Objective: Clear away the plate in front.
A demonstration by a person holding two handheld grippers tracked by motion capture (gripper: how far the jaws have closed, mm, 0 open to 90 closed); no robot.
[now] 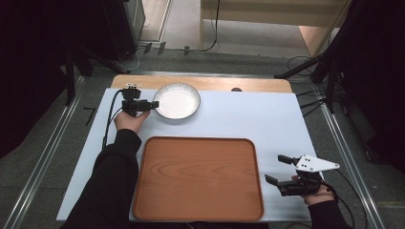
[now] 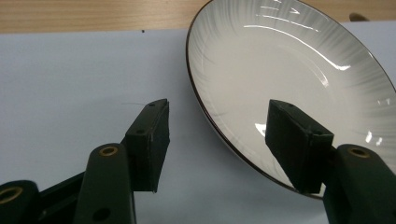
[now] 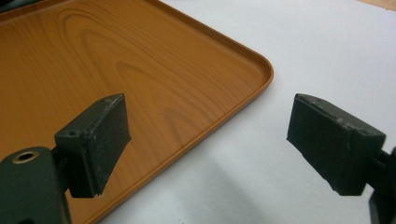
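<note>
Nearest, at the table's near right, the right gripper (image 1: 276, 169) sits in the person's right hand (image 1: 317, 193) with its jaws spread wide and nothing between them; it hovers just right of the wooden tray (image 1: 198, 179), apart from it. In the right gripper view the right gripper (image 3: 205, 149) straddles the tray's rounded corner — one jaw over the wood grain of the wooden tray (image 3: 93, 60), the other over the white table cover (image 3: 280, 56). The tray lies flat at near centre, bare. Farther off, at far left, the left hand (image 1: 128, 120) holds the left gripper (image 1: 154, 103) right at the left rim of the white plate (image 1: 177, 101). The left gripper view has the left gripper (image 2: 217, 133) with jaws apart — one jaw over the white table cover (image 2: 70, 84) just outside the rim, the other over the inside of the white plate (image 2: 289, 65), the dark-edged rim passing between them; cannot tell if either jaw touches it. The plate rests flat on the cover, near the far wooden edge of the table (image 1: 258, 84), well apart from the tray.
</note>
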